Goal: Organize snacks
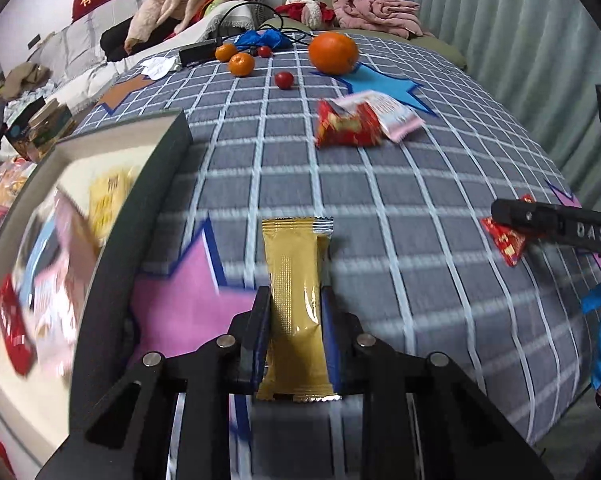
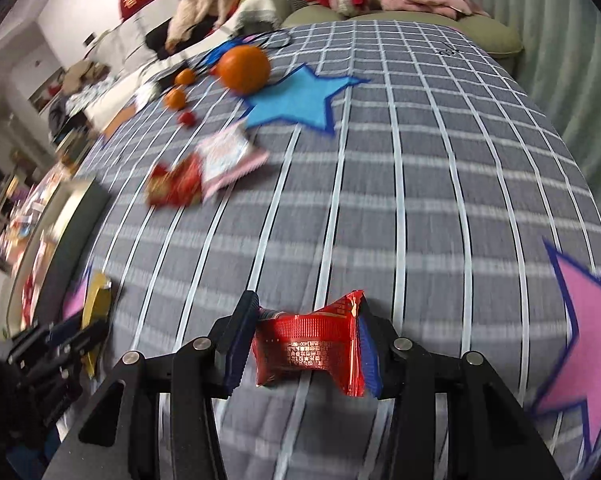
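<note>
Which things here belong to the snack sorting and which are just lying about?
Job: gold packet in left gripper, red packet in right gripper, red and pink packets, box.
Lying about: orange, cherry tomato, blanket.

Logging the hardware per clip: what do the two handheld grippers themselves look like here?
Both match: the left gripper and right gripper are matte black, with angular linkage arms joined by round silver pins and dark blue ribbed pads lining the fingers. The right gripper's side shows pale raised lettering in the left view. No cables or sleeves visible.
</note>
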### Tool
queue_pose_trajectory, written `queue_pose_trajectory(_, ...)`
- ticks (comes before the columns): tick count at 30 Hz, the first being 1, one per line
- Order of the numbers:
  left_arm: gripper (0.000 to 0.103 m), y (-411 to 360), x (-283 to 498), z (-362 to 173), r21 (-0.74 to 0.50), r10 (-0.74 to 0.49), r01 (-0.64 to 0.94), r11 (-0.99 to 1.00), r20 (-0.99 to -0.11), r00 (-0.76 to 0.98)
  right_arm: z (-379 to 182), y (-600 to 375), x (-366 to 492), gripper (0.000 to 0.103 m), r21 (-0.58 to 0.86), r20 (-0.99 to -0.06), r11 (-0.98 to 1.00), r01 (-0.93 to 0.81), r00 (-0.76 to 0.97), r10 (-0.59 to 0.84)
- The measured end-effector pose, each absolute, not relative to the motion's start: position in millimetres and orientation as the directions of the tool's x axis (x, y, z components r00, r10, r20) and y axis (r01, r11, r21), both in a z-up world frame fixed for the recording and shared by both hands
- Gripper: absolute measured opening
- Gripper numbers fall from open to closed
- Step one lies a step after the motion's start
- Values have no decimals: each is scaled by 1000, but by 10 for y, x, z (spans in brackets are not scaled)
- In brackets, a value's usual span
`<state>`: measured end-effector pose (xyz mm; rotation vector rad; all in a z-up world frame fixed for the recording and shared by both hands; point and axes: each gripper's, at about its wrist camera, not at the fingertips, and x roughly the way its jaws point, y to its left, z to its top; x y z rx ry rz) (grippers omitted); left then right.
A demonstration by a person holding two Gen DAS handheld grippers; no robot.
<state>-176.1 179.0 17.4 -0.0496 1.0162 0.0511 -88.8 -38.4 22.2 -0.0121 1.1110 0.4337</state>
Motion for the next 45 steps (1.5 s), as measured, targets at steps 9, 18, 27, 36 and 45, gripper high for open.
queue_pose_trajectory(9, 80, 1868, -1803, 168, -40, 17, -97, 994, -854, 520, 235, -753, -1306, 85, 226, -873, 953, -201, 393, 290)
queue_pose_trajectory(18, 99, 1820, -1681, 61, -8, 38, -78, 997, -828, 560, 260, -640, -1295, 85, 280, -871, 959, -44, 409, 273)
queue_pose_trajectory(27, 102, 1828, -1705, 36, -13, 37, -81, 997, -811, 584, 241, -435, -1243, 72, 173, -879, 978, -120, 430, 208)
queue_pose_trajectory(36, 102, 1828, -1709, 26, -14, 34, -77, 997, -806, 591, 266, -940, -1273, 78, 147, -894, 976, -160, 401, 200)
queue_pose_trajectory(45, 102, 1828, -1709, 25, -14, 35, -77, 997, -805, 592, 250, -1041, -1270, 90, 283, -868, 954, 95, 449, 213)
